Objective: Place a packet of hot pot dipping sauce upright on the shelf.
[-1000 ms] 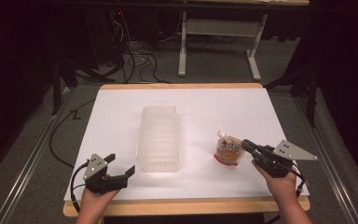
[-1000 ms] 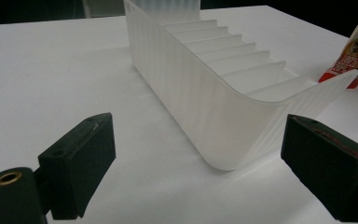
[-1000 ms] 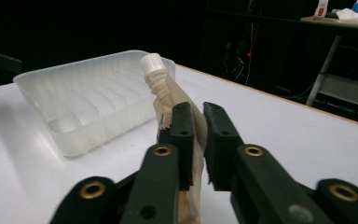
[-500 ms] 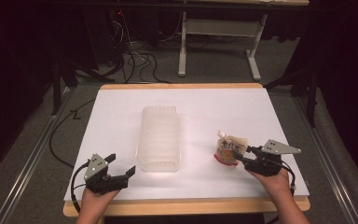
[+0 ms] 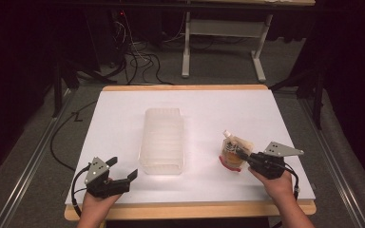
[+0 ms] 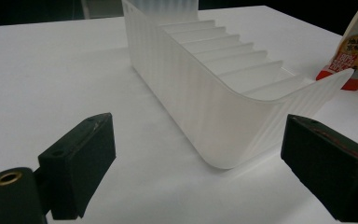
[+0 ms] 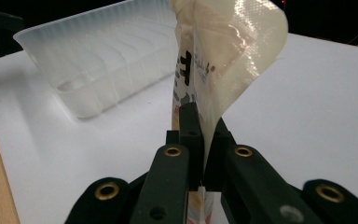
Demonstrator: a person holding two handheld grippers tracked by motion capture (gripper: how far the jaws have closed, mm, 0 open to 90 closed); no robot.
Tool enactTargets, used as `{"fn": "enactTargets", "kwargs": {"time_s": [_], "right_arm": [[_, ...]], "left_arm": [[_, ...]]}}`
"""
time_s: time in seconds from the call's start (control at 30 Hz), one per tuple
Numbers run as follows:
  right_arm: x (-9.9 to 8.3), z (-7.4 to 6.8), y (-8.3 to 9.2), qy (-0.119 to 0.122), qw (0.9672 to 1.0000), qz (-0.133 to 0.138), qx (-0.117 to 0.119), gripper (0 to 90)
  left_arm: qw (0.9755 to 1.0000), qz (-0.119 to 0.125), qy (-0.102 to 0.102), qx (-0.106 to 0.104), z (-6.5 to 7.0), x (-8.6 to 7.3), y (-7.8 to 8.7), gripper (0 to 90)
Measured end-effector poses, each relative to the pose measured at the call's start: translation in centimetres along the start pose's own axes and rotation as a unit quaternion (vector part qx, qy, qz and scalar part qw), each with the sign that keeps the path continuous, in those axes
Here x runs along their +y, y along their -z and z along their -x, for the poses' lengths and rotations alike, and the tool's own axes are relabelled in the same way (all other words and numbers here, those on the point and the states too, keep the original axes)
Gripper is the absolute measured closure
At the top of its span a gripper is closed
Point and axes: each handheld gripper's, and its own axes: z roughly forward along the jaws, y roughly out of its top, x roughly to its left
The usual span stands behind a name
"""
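High view: the pouch (image 5: pixel 235 153) lies lower right on the bench (image 5: pixel 123 109), right gripper (image 5: pixel 245 156) clenched on its edge. Left gripper view: the left gripper (image 6: pixel 205 158) is released, facing the tray (image 6: pixel 223 93). Right gripper view: only a thin film edge is pinched, so lifting could let the pouch slip out.

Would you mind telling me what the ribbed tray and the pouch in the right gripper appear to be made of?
The ribbed tray looks like thin, frosted, translucent plastic: light passes through its walls and the moulded ribs show through. The pouch seems to be flexible plastic film, semi-glossy, with a crimped sealed edge and printed lettering; it bends where the right gripper pinches it. A laminate is possible, but I cannot tell.
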Motion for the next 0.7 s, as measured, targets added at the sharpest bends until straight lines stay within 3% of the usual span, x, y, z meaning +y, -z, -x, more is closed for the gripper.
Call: {"fn": "enactTargets", "kwargs": {"time_s": [0.13, 0.7], "right_arm": [[0.2, -0.1, 0.1, 0.002, 1.0000, 0.008, 0.004, 90.0], [2.6, -0.1, 0.5, 0.012, 0.9983, 0.054, -0.019, 90.0]], "left_arm": [[1.0000, 0.000, 0.001, 0.000, 0.0, 0.0, 0.0, 10.5], [1.0000, 0.005, -0.001, -0.002, -0.1, 0.0, 0.0, 10.6]]}}
